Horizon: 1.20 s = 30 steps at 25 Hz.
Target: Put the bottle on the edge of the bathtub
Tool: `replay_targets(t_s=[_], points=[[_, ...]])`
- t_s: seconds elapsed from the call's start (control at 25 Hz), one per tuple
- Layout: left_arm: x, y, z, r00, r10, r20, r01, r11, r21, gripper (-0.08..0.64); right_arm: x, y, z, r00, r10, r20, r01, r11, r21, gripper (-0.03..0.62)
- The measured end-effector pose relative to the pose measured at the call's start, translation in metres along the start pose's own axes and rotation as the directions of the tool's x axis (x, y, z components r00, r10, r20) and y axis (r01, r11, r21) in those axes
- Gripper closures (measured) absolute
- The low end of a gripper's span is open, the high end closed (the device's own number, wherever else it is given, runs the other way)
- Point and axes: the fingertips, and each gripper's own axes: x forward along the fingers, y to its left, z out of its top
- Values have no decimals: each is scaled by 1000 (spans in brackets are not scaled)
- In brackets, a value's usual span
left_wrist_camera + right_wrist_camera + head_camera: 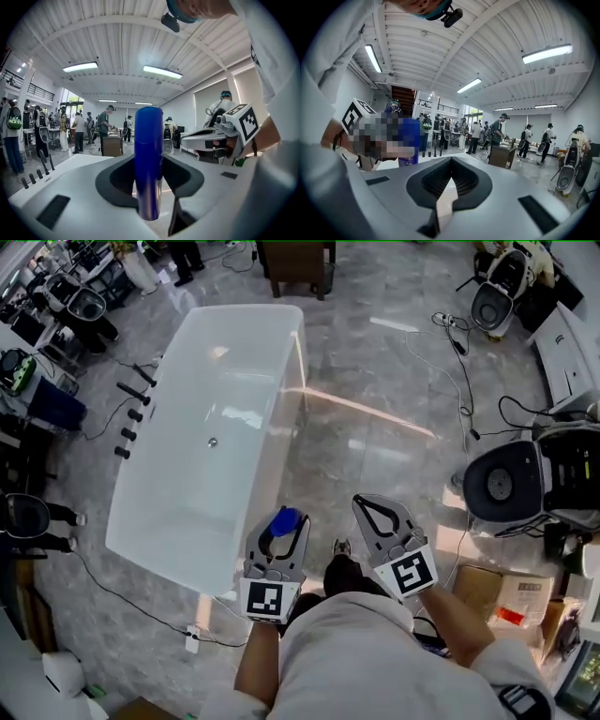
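Head view, bathtub (274,451): a long white tub stood on the grey floor (375,381), running up and to the left away from the person.
Head view, left gripper (279,532): it was held out ahead of the person's left forearm (255,662), close by the near right corner of the bathtub, with its marker cube (263,599) facing the camera.
Head view, bottle (287,519): the blue bottle sat between the left gripper's jaws, seen from the top. From this angle I could not tell whether it was over the rim or just outside it.
Head view, right gripper (380,512): it was beside the left gripper but apart from it, over bare floor and farther from the bathtub.
Left gripper view, jaws: they stood partly apart and were clamped on the bottle from both sides.
Left gripper view, bottle (148,159): it was upright in the middle of the jaws' hollow. Its top rose well above them and its lower end hung in the gap.
Left gripper view, surroundings: the right gripper showed at the right, and people (105,126) stood about the hall behind.
Right gripper view, jaws: the tips met, and the hollow behind them held nothing.
Right gripper view, bottle: its blue body showed at the left, partly hidden and well apart from these jaws.
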Motion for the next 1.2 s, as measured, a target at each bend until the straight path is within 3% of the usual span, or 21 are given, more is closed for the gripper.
replay_targets(t_s=[0.16,0.6,0.8,1.04,1.2], points=[[38,14,12,999,45,-5,-45,999,-26,388,20,-37,-1,999,31,-11,-31,999,-4,586],[125,62,26,999,52,7,-52,998,-38,387,94,-105,4,995,95,-20,-96,994,-57,587],[173,106,32,998,69,7,-69,997,-22,388,144,-138,7,991,125,-41,-127,989,-77,586],[229,169,45,996,87,14,-86,995,-52,388,223,-172,10,981,181,-68,-185,981,-58,586],[253,202,50,994,104,21,-103,993,-66,388,267,-182,15,969,225,-101,-235,967,-96,587]])
